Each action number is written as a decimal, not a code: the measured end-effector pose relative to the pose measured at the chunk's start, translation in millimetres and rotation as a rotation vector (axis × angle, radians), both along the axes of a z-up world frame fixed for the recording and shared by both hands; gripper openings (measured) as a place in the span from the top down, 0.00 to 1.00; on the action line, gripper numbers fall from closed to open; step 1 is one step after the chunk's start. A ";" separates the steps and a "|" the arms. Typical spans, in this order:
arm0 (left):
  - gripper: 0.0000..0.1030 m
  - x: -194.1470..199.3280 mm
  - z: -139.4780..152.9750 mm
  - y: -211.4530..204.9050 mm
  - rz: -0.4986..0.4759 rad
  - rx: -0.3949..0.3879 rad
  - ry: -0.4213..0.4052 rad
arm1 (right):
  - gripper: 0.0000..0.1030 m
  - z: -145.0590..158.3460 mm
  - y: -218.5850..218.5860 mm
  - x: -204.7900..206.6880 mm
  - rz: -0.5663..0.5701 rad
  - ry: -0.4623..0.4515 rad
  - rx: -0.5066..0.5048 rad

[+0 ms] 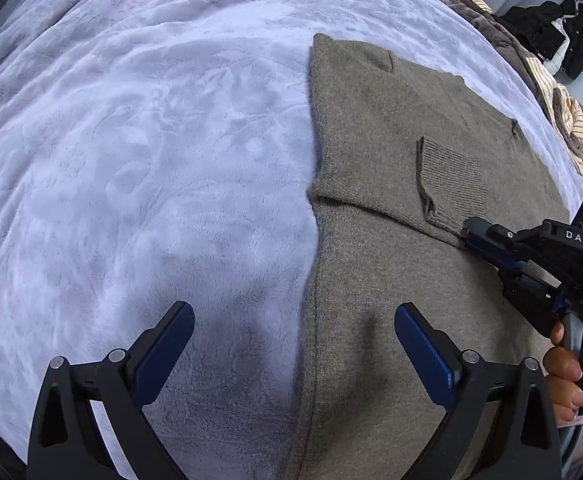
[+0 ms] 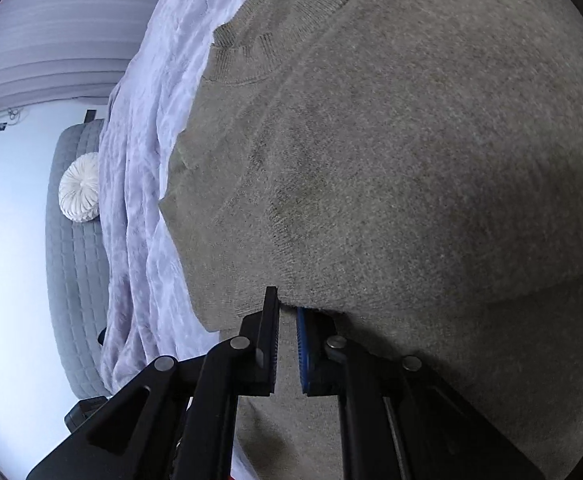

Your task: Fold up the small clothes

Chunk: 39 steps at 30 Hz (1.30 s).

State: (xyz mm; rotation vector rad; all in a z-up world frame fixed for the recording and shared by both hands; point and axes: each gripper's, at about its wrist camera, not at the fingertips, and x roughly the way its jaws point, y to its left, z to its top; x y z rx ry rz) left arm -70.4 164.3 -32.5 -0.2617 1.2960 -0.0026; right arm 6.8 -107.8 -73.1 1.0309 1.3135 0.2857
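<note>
Grey-brown knit sweater laid flat on a bed under a pale lilac plush blanket, lying toward the right side of the bed as seen from the left wrist camera. One sleeve folded across the body, ribbed cuff lying on top of the knit. Straight left edge of the garment running down the middle of that view, bare blanket beside it. Left gripper hovering above that edge with fingers spread wide, one over the blanket, the other over the sweater, nothing between them. Right gripper seen from the left wrist camera low on the sweater near the cuff, held by a hand at the right border. From the right wrist camera, right gripper with fingers drawn narrow, a small gap between the blue pads, tips at a folded edge of the sweater; cannot tell whether any knit is pinched between them. Ribbed neckline visible at the top of that view. Heap of other clothes at the far right edge of the bed, brown, striped and black pieces. Round white pleated cushion on a grey quilted cover beyond the blanket.
</note>
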 end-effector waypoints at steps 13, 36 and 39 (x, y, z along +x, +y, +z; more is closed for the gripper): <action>0.02 3.2 0.3 -21.6 -0.039 0.076 0.021 | 0.59 45.8 -31.2 5.0 0.167 -0.118 -0.412; 0.02 -20.1 4.2 -58.5 -0.147 0.133 0.082 | 0.54 63.2 -119.8 -112.0 0.059 -0.041 -0.250; 0.02 -28.3 1.1 -59.4 -0.162 0.124 0.096 | 0.52 61.2 -119.6 -119.3 0.083 -0.043 -0.237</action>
